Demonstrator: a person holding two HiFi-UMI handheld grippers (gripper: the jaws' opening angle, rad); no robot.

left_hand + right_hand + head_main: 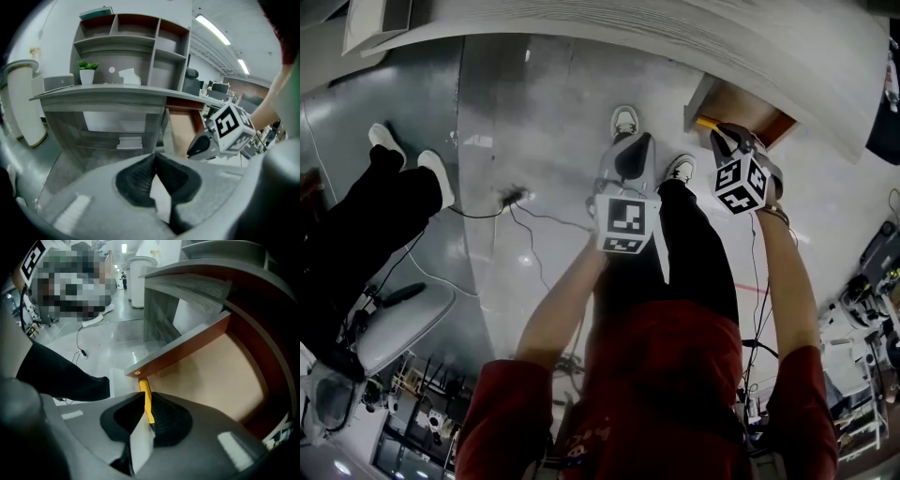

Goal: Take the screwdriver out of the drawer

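1. My left gripper (156, 160), grey plastic with black ribbed pads, hangs in front of the grey wood-grain desk (103, 93). Its jaws are pressed together on nothing.
2. My right gripper (146, 398) is clamped on the slim yellow screwdriver (143, 385).
3. The screwdriver's free end lies against the corner of the open drawer with red-brown walls and a pale floor (187, 345).

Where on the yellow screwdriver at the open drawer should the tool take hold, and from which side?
Grip the yellow screwdriver across its slim, straight length, with a pad on each long side, coming in through the open top of the drawer. It runs in line with the jaws, so a side pinch likely suits it; the right tool is closed on it this way.
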